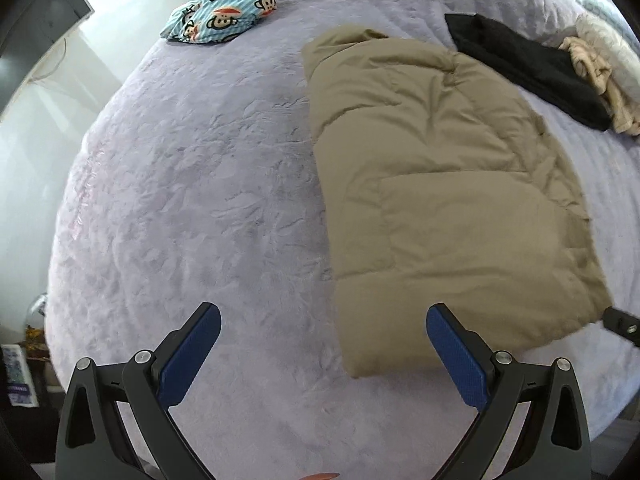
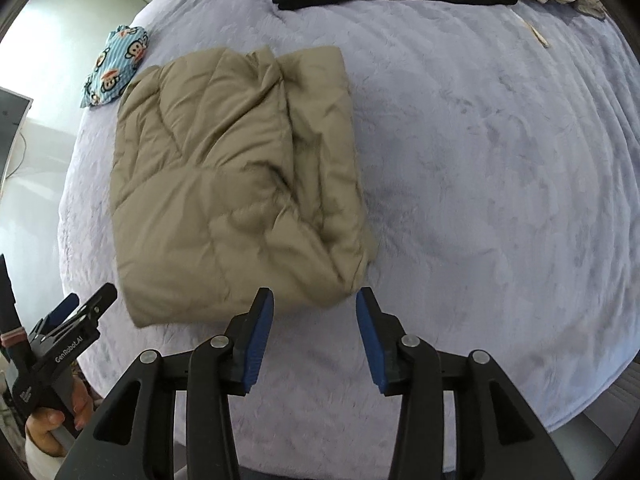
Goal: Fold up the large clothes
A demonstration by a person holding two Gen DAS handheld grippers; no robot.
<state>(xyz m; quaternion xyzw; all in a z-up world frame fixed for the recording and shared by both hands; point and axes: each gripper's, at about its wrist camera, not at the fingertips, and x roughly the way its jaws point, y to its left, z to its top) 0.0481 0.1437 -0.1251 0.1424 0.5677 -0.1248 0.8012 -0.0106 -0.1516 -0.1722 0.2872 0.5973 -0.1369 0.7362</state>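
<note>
A large tan puffy quilted garment (image 1: pixel 440 184) lies folded in a long rectangle on the lilac bed cover (image 1: pixel 192 200); it also shows in the right wrist view (image 2: pixel 232 184). My left gripper (image 1: pixel 324 320) is open and empty, just short of the garment's near left corner. My right gripper (image 2: pixel 315 300) is open and empty, its fingertips at the garment's near right corner. The left gripper also shows at the lower left of the right wrist view (image 2: pixel 88 304), and the tip of the right gripper shows in the left wrist view (image 1: pixel 620 322).
A blue striped monkey-print garment (image 1: pixel 220 10) lies at the far left of the bed. A black garment (image 1: pixel 528 68) and beige and cream clothes (image 1: pixel 600 68) lie at the far right. The bed cover (image 2: pixel 500 160) spreads right of the tan garment.
</note>
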